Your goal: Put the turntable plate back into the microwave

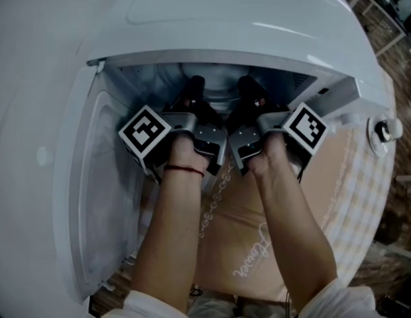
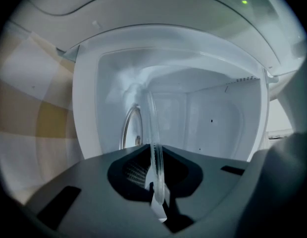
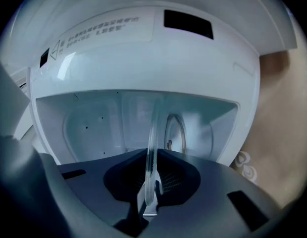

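Observation:
The clear glass turntable plate (image 2: 154, 143) shows edge-on between the jaws in both gripper views. My left gripper (image 2: 156, 176) is shut on its rim, and my right gripper (image 3: 150, 176) is shut on the plate (image 3: 151, 148) as well. From the head view, the left gripper (image 1: 193, 89) and right gripper (image 1: 249, 89) reach side by side into the open white microwave (image 1: 225, 25), and the plate itself is hard to make out there. Inside the cavity a roller ring (image 2: 128, 128) with a small hub lies ahead of the plate; it is also in the right gripper view (image 3: 176, 132).
The microwave door (image 1: 93, 197) hangs open at the left of my arms. A beige printed cloth (image 1: 245, 244) covers the surface below the opening. The cavity's white walls (image 2: 213, 118) close in around both grippers.

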The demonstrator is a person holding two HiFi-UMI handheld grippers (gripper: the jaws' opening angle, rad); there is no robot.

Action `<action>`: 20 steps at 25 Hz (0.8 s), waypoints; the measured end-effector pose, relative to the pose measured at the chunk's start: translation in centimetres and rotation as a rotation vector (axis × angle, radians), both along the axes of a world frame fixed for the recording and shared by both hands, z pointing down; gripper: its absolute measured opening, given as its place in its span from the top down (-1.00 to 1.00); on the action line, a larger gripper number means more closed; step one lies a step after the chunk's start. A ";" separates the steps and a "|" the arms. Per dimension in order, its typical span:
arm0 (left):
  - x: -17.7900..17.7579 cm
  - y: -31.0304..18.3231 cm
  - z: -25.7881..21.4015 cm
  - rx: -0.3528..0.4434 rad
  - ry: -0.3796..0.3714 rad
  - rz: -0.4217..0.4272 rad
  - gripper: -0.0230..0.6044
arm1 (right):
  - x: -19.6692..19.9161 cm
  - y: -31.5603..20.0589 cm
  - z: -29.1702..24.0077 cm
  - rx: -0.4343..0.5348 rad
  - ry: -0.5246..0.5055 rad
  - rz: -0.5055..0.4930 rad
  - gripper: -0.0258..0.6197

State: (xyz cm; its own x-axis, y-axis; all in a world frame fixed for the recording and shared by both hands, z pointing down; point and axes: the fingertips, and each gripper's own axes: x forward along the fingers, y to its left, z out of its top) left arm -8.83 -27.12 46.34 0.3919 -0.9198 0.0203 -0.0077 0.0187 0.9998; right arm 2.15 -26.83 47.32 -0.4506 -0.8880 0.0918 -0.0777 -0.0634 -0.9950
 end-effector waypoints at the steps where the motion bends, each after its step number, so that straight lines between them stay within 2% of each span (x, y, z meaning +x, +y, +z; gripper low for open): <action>1: 0.0 -0.2 0.1 -0.015 0.000 0.000 0.84 | 0.0 -0.1 0.0 -0.011 -0.001 0.001 0.76; 6: 0.1 -0.5 0.6 -0.085 -0.007 0.007 0.84 | 0.0 -0.3 0.4 -0.057 -0.019 0.003 0.77; 11: 0.1 -0.5 0.7 -0.113 0.000 0.000 0.84 | -0.1 -0.4 0.5 -0.084 -0.018 -0.006 0.77; 12: 0.1 -0.5 0.6 -0.106 0.002 0.004 0.82 | 0.0 -0.4 0.5 -0.087 -0.016 -0.010 0.77; 15: 0.3 0.3 0.0 -0.085 -0.004 0.021 0.51 | 0.0 -0.3 0.8 -0.092 -0.004 -0.024 0.77; 20: 0.8 3.1 0.6 -0.079 -0.010 0.072 0.50 | 0.2 -0.4 0.8 -0.094 0.008 -0.023 0.77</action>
State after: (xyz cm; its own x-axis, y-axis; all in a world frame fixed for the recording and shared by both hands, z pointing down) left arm -8.07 -23.98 46.98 0.4564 -0.8846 0.0956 -0.0214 0.0964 0.9951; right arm 2.32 -27.20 48.15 -0.4698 -0.8647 0.1775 -0.0881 -0.1541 -0.9841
